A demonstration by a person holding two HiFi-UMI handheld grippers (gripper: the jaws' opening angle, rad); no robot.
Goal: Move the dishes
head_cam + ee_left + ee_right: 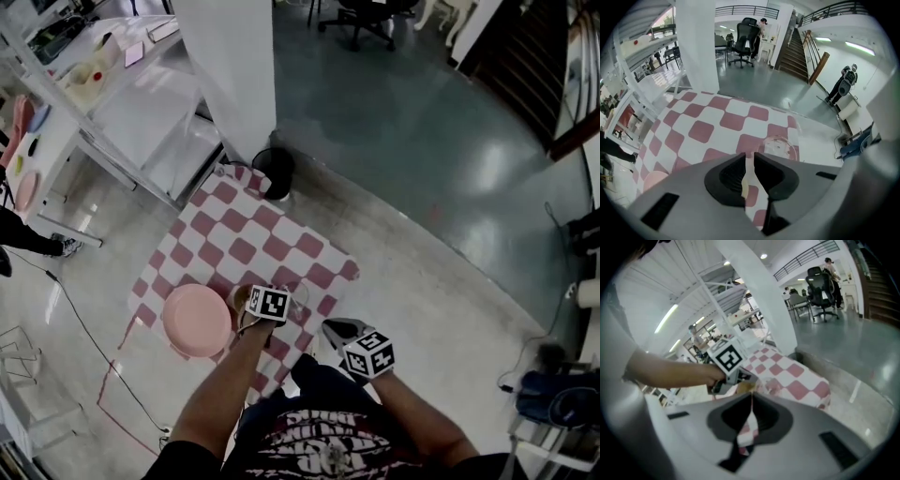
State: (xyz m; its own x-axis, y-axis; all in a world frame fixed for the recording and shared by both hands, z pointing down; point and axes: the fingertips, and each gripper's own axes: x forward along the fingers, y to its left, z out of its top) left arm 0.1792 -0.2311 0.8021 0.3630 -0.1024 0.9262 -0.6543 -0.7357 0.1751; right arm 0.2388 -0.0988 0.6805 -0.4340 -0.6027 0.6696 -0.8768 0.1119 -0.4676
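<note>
Placement looks to be the step in hand. The left gripper [261, 309] points steeply down over the near edge of the checked tablecloth [246, 234], just beside a pink plate [195, 321]. Its jaws stand a little apart and press on nothing. A pale tan sliver shows in the gap, likely the small tan dish [241, 298] that lies under it, though the views do not settle whether it sits between the pads or below them. A clear glass dish [777, 147] rests on the cloth just beyond the jaws. The right gripper [751, 399] hangs off the near side of the table with its jaws closed together and holding nothing.

The next move probably calls for the left gripper to lift clear without nudging the tan dish. A gripper would then line up on the rim of the next dish. The glass one is thin-walled and hard to see against the checks, so it asks for a careful, square bite.

The red-and-white cloth covers a small table and drapes over its edges. A white pillar [230, 66] and a black bin [275, 172] stand at the far corner, with white shelving [141, 112] to the left. Beyond are a glossy grey-green floor, an office chair [744, 40] and a staircase [792, 51].
</note>
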